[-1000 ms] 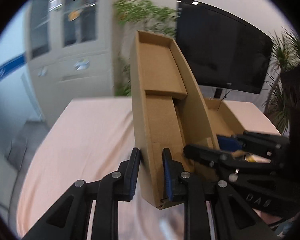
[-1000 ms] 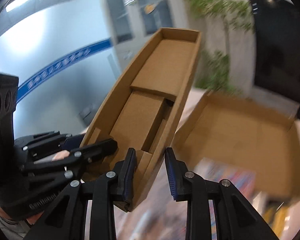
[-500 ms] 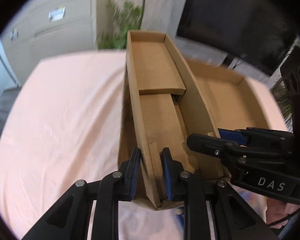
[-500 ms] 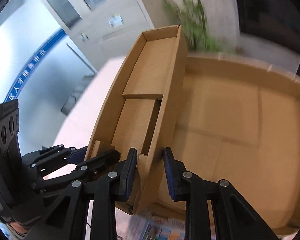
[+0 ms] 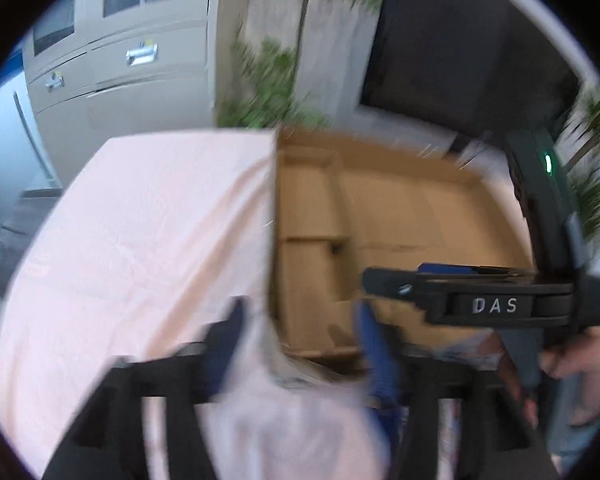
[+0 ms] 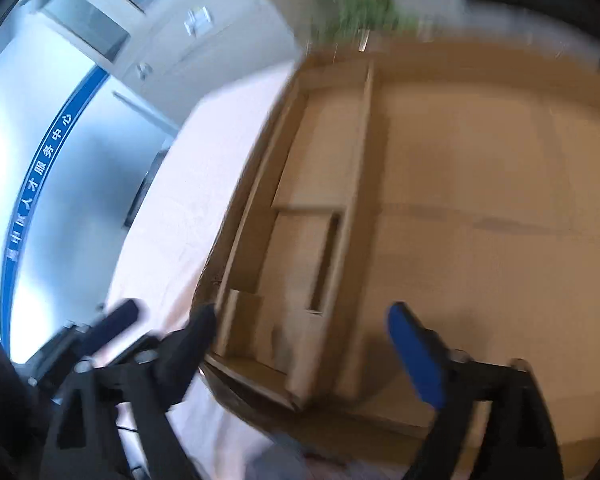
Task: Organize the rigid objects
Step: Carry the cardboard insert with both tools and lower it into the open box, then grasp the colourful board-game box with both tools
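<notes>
- Left wrist view: the left tool (image 5: 296, 344) has just been spreading its jaws and they now stand wide with nothing pressed between them; only the near left corner of the big box (image 5: 420, 208) falls in the gap.
- The narrow cardboard tray (image 5: 306, 240) lies flat inside the big box, tucked along its left wall, which leaves the rest of the floor free, probably for more items.
- The big box sits on the table (image 5: 140, 240), draped in a pink cloth.
- The right tool (image 5: 384, 276) reaches in from the right over the box, a hand (image 5: 572, 376) gripping its handle; from here I cannot tell how far it is open.
- Right wrist view: the right tool (image 6: 300, 332) has also just been opening, and its jaws are far apart, straddling the tray's (image 6: 300, 240) near end without touching it.
- The tray rests level against the left wall of the big box (image 6: 480, 220), so it looks set down and released.
- The blurred left tool (image 6: 112, 320) shows at lower left, beside the box over the table (image 6: 204, 168).
</notes>
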A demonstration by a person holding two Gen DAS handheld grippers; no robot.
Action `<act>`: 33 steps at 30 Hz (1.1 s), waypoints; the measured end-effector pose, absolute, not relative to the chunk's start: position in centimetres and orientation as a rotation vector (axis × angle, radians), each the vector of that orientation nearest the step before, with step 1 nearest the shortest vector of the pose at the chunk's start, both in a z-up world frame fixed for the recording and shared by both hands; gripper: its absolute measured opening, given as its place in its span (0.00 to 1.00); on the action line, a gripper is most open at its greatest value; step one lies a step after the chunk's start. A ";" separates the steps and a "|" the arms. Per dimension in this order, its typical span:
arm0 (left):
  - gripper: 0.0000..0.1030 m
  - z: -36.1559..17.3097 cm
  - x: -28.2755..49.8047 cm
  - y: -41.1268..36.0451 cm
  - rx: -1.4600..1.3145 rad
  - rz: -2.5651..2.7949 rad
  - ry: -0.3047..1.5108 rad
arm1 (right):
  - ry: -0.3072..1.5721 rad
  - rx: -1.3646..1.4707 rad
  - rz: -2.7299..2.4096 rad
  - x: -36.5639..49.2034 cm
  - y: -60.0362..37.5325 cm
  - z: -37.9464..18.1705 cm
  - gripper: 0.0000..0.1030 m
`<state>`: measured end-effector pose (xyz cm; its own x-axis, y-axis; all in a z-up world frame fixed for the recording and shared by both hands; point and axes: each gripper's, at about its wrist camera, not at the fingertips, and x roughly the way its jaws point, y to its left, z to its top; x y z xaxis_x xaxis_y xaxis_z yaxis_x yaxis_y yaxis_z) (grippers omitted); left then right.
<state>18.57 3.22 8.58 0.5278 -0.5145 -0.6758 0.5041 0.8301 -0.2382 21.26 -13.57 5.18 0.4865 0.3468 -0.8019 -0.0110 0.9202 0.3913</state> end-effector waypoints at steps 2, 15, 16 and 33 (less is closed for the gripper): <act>0.92 9.9 16.0 5.2 -0.080 -0.698 0.738 | 0.901 0.315 0.127 17.6 -16.0 7.7 0.95; 0.97 2.9 12.4 0.1 -0.263 -0.923 1.055 | 0.911 0.190 0.244 0.5 -17.5 5.3 1.00; 0.96 2.8 12.7 -0.3 -0.252 -0.918 1.074 | 0.925 0.185 0.267 0.1 -17.0 4.5 1.00; 0.67 4.8 11.2 -4.1 -0.028 -0.761 0.981 | 0.938 0.202 0.173 5.4 -14.0 2.3 0.99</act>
